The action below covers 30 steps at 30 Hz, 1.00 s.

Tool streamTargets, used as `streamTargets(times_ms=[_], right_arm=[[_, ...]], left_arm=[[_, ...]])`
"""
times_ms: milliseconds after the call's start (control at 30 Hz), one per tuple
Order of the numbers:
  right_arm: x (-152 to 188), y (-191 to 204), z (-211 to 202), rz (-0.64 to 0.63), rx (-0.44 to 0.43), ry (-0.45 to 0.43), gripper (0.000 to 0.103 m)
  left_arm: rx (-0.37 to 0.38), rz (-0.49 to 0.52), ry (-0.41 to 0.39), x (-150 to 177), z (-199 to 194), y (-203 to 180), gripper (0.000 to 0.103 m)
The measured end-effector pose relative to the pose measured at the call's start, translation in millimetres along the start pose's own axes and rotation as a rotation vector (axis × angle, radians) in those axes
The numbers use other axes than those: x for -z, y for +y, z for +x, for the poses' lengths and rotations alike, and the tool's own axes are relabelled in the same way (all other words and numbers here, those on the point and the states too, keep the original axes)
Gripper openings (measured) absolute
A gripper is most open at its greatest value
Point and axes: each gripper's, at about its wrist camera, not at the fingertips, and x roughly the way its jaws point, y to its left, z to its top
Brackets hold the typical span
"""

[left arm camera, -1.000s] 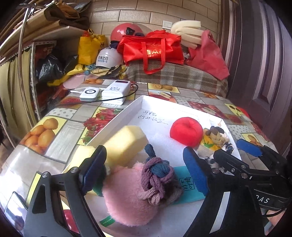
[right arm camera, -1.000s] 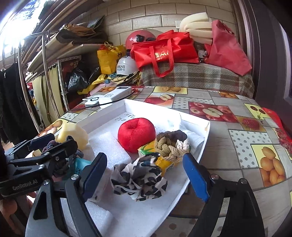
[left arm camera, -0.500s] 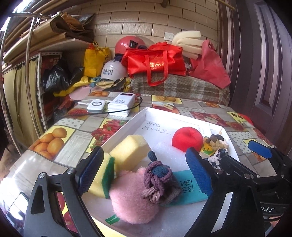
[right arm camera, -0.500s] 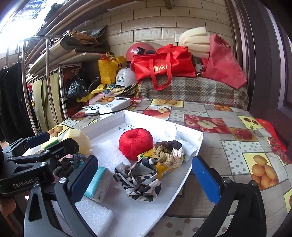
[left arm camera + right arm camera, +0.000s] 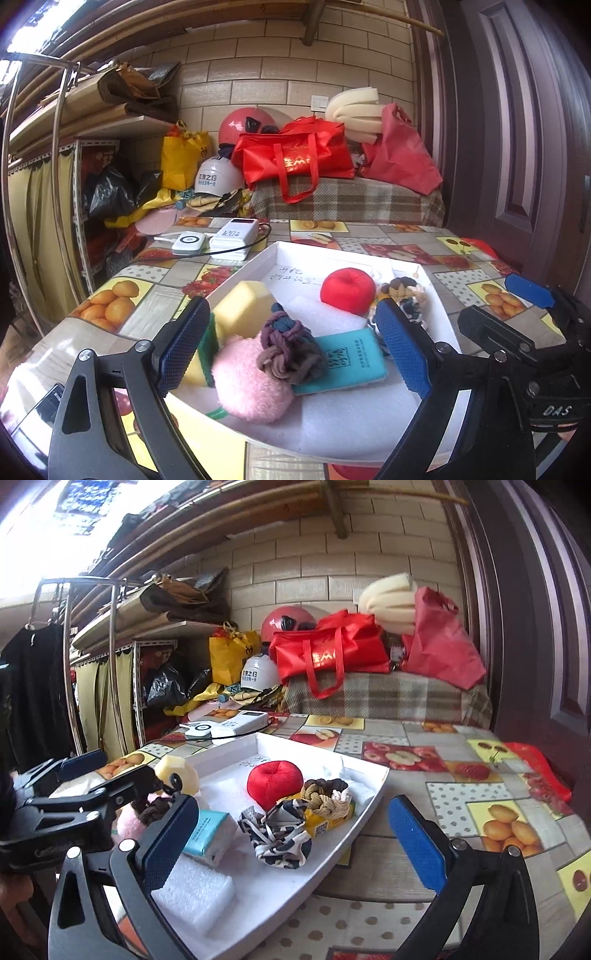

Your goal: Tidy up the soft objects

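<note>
Both my tools hang over the near end of the white tray (image 5: 258, 260), pointing slightly down. Left tool (image 5: 291, 343): jaws wide, nothing gripped, after opening a little further just now. Right tool (image 5: 291, 834): jaws at full spread, empty, also just widened.

Between the left tool's pads, lying in the tray: pink fluffy ball (image 5: 247, 384), with a knotted purple-and-teal scrunchie (image 5: 288, 345) resting against its top. Teal tissue pack (image 5: 347, 360) lies just right of them, touching the scrunchie. Yellow sponge with green scouring face (image 5: 240, 314) sits at the tray's left wall, beside the ball.

From the right wrist view: white foam block (image 5: 194, 893) nearest me, then a black-and-white patterned scrunchie (image 5: 277, 836). Behind that, a brown-and-cream braided scrunchie (image 5: 325, 797) rests on a yellow packet (image 5: 325, 821).

Mid-tray: red plush apple (image 5: 347, 290), touching the braided scrunchie's side. Handwriting on the tray floor beyond it, unreadable.

On the fruit-print bench (image 5: 443, 812) past the tray: two white power banks (image 5: 214, 240) with a black cable. Farther back, a red tote bag (image 5: 295, 158) on a plaid cover, helmets, brick wall.
</note>
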Motion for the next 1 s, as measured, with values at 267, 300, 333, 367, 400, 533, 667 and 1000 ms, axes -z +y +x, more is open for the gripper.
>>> streamTargets(times_ms=[267,300,333,367,400,533,667,1000], right_arm=[[7,-21,-26,0.043,0.014,0.014,0.103],[8,-24,-30,0.054,0.016,0.015,0.103],[10,-27,-34,0.059,0.020,0.012,0.103],[11,-29,-40,0.064,0.026,0.004,0.103],[12,-31,-47,0.067,0.034,-0.010,0.103],[16,-42,-89,0.091,0.085,-0.150,0.103],[23,-55,-131,0.169,0.264,-0.285,0.103],[40,-91,-151,0.300,0.399,-0.166,0.103]], left_arm=[[0.042,0.058,0.033,6,-10,-20,0.092],[0.044,0.073,0.023,7,-14,-24,0.092],[0.047,0.084,0.014,7,-18,-27,0.092],[0.049,0.097,0.002,8,-22,-30,0.092],[0.050,0.109,-0.010,9,-27,-33,0.092],[0.050,0.163,-0.065,13,-49,-50,0.092],[0.027,0.221,-0.041,17,-62,-70,0.092],[-0.081,0.171,0.035,26,-72,-71,0.092]])
